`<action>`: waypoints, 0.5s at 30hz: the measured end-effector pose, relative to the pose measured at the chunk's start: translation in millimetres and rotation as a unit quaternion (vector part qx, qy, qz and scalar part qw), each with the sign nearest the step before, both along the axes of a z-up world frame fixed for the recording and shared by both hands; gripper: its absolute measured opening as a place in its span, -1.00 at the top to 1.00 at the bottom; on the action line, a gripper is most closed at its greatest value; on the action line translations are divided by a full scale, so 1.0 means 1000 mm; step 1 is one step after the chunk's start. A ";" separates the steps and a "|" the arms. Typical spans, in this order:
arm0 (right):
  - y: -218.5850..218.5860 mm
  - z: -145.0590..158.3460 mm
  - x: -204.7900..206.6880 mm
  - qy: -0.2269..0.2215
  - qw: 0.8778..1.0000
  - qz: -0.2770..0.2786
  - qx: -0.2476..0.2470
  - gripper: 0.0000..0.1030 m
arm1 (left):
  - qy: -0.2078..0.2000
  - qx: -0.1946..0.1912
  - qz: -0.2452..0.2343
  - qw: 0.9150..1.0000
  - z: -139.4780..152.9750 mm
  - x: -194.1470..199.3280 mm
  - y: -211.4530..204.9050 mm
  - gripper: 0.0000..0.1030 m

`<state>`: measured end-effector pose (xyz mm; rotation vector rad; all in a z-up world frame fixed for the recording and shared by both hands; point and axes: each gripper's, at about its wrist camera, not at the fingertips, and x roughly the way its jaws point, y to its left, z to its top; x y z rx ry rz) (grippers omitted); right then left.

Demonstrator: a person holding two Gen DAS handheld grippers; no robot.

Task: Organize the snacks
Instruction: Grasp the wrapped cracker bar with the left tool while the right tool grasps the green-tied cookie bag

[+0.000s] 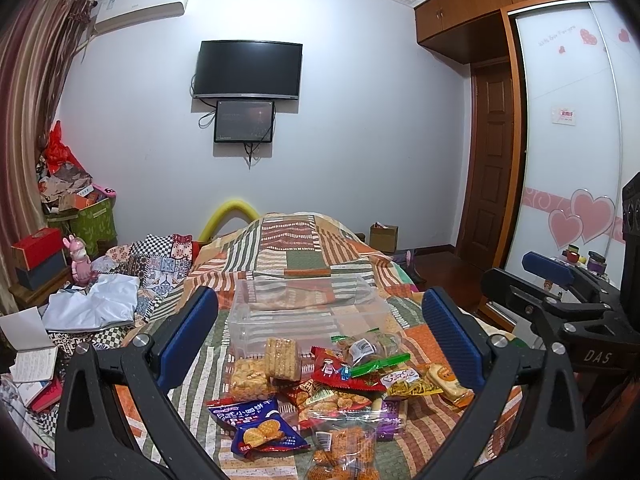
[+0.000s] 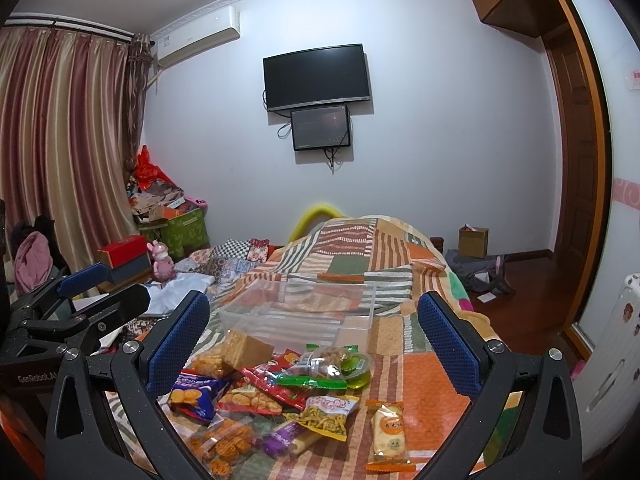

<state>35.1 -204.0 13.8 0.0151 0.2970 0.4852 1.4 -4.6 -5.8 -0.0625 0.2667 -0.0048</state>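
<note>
Loose snack packets [image 1: 320, 396] sprawl low in your frame on the bed [image 1: 304, 248], before the clear bin [image 1: 308, 312]; your left tool [image 1: 320, 344] and right tool [image 2: 312, 344] gape empty, ready to pick.

Left gripper [image 1: 320, 340]: you held a black plastic frame with two long, triangular-cutout arms.
Left pads [image 1: 188, 332]: they were blue, with a dotted grip texture.
Left screws [image 1: 141, 340]: silver round heads sat at the finger joints.
Right gripper [image 2: 314, 338]: it had the same black frame, blue textured fingers [image 2: 448, 344] and silver screws.
Markings: white lettering, "DAS" on your right gripper and "GenRobot.AI" on your left, showed on the bodies.
</note>
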 end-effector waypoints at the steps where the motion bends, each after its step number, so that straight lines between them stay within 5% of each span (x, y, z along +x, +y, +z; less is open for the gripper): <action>1: 0.001 -0.001 0.000 0.001 1.000 0.000 0.000 -1.00 | 0.001 0.000 0.000 1.000 0.000 0.001 0.000 -1.00; 15: -0.002 -0.030 0.033 0.059 0.998 -0.002 -0.003 -1.00 | 0.048 -0.005 -0.006 0.999 -0.028 0.027 0.006 -1.00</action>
